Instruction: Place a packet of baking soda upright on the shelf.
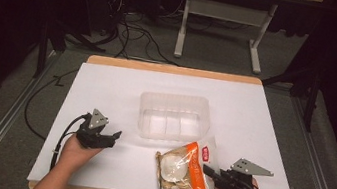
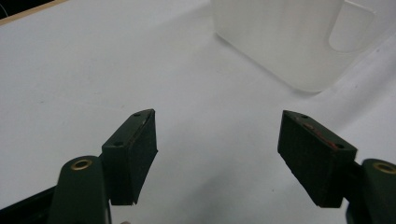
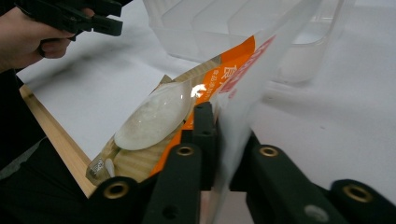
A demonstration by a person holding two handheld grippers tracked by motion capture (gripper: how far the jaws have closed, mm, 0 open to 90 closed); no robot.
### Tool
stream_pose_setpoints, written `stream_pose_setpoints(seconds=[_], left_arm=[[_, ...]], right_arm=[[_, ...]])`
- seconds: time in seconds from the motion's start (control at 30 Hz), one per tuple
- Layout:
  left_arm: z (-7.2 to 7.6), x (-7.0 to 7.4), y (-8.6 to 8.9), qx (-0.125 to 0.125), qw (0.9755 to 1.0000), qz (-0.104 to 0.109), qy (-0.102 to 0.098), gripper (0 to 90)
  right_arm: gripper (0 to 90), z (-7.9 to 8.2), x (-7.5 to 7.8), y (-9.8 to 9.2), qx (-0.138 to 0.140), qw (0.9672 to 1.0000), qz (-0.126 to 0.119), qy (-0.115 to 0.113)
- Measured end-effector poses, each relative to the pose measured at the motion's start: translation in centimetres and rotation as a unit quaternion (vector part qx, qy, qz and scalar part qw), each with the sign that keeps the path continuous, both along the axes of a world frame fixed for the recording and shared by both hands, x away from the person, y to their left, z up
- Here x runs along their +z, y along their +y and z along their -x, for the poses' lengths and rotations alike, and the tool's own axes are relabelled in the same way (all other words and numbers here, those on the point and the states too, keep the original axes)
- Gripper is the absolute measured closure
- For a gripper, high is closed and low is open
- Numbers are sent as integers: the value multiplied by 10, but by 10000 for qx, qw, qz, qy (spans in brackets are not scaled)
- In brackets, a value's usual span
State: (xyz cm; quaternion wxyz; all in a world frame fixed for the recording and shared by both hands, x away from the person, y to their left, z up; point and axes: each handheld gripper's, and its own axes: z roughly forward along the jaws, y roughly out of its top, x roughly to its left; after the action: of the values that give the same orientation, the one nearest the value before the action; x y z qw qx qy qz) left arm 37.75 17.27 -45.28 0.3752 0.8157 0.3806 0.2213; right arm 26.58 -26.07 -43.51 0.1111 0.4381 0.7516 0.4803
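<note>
An orange and clear snack bag (image 1: 186, 168) with pale round pieces inside lies near the table's front edge, right of centre. My right gripper (image 1: 210, 172) is shut on the bag's right edge; in the right gripper view the bag (image 3: 187, 116) stands pinched between the two black jaws, its clear margin rising upward. A clear plastic bin (image 1: 174, 116) sits just behind the bag at mid-table. My left gripper (image 1: 113, 136) rests at the front left, open, with nothing between its fingers (image 2: 135, 154); the bin (image 2: 285, 37) lies ahead to its right.
A white sheet (image 1: 106, 90) covers the wooden table, whose front edge (image 3: 51, 135) runs close under the bag. Behind the table are cables on the floor (image 1: 135, 34) and a white table frame (image 1: 222, 26).
</note>
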Motion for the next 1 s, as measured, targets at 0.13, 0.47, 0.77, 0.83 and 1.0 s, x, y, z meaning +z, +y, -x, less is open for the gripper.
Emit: stream_pose_setpoints(seconds=[0.13, 0.47, 0.77, 0.83, 1.0], left_arm=[[0, 0, 0, 4, 10000, 6, -11, 288], [0, 1, 1, 6, 10000, 8, -15, 287], [0, 0, 1, -13, 10000, -9, -10, 288], [0, 0, 1, -11, 10000, -19, -10, 287], [-1, 0, 1, 12, 10000, -28, -12, 286]], right_arm=[[900, 1, 4, 1, -65, 9998, 129, -102], [900, 4, 14, -33, -749, 9968, 59, -280], [900, 9, 27, -65, -1331, 9891, 11, -624], [900, 10, 30, -69, -1453, 9866, 75, -742], [900, 1, 48, -67, -1650, 9790, 330, -1149]])
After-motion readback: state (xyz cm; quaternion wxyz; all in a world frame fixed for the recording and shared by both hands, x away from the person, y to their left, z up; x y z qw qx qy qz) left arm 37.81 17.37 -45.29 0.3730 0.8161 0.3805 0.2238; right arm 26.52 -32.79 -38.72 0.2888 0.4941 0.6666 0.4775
